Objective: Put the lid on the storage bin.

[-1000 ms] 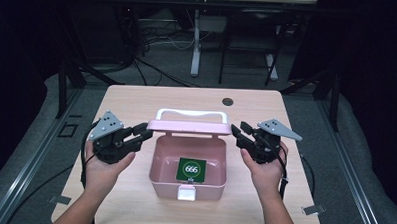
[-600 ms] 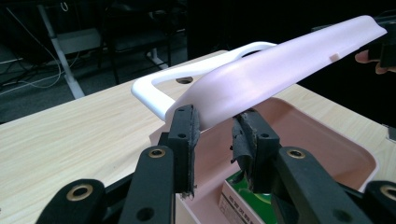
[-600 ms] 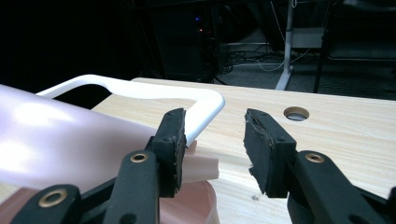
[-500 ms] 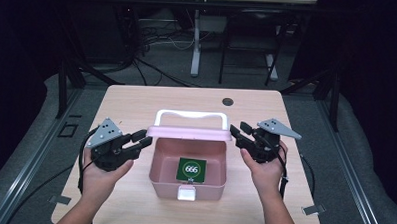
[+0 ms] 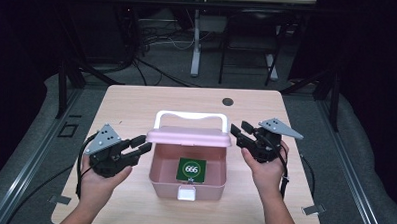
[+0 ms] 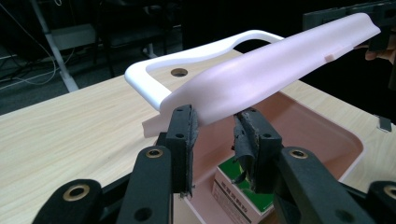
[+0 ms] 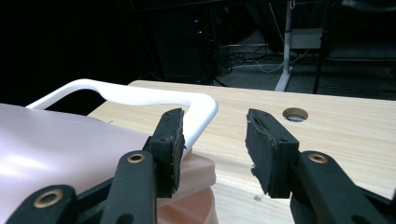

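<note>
Here we see the left gripper (image 5: 139, 145) with its jaws parted and just lately widening, nothing pressed between them; in the left gripper view the near edge of the raised pink lid (image 6: 280, 70) sits just past the pads, and whether a pad brushes it we cannot tell. The right gripper (image 5: 240, 133) also stands open, its jaws having just spread further, with bare table (image 7: 327, 135) showing in the gap. Its left-hand pad in the right gripper view lies close beside the lid's end and the white handle (image 7: 140, 97); contact there is hard to judge.

Between the two grippers sits the pink box (image 5: 189, 184), lid tipped up at the back, the handle rising beyond it. Inside, a green pack (image 5: 191, 170) with a white round mark lies on the floor of the box; the left gripper view cuts it off behind the jaws, so its printing stays unreadable. A white latch (image 5: 186, 194) shows on the box front. Beyond the right gripper, a round hole (image 5: 228, 101) marks the tabletop. The room behind is too dark to make out.
</note>
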`<state>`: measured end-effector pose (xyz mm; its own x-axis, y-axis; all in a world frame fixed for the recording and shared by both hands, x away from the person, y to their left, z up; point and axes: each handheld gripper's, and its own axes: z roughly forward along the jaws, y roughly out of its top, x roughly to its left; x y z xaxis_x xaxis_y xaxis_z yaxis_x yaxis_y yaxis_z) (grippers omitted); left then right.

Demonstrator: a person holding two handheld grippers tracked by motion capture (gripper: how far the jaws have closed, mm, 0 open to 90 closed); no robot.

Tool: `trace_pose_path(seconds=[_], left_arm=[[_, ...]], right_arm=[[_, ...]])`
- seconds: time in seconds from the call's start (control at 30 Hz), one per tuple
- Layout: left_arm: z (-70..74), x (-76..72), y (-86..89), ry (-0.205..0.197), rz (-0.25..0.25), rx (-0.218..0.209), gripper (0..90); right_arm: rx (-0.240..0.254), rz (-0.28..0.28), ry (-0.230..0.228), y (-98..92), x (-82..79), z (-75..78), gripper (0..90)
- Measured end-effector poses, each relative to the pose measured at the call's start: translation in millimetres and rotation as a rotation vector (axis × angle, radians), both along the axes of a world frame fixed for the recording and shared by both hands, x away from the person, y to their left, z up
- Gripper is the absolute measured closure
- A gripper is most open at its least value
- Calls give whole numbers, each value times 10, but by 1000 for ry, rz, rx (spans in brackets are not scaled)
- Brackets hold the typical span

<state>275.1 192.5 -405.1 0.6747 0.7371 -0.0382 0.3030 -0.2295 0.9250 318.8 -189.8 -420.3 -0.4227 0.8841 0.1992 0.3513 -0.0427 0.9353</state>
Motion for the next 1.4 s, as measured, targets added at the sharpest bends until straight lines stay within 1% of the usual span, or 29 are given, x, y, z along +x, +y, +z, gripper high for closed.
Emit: trace_pose_path(seconds=[0.47, 0.73, 1.07, 1.17, 1.4], left_arm=[[-92, -123, 29, 16, -15, 1, 675], [-146, -171, 40, 21, -18, -13, 672], [-236, -235, 57, 29, -26, -18, 671], [-273, -260, 66, 38, -28, -22, 671], [-351, -324, 56, 25, -22, -11, 673]], right_arm=[[3, -4, 4, -5, 11, 1, 561], [-3, -2, 3, 0, 10, 7, 558], [-1, -1, 6, -12, 5, 15, 558], [-1, -1, 7, -12, 6, 15, 558], [-5, -1, 10, -6, 10, 10, 558]])
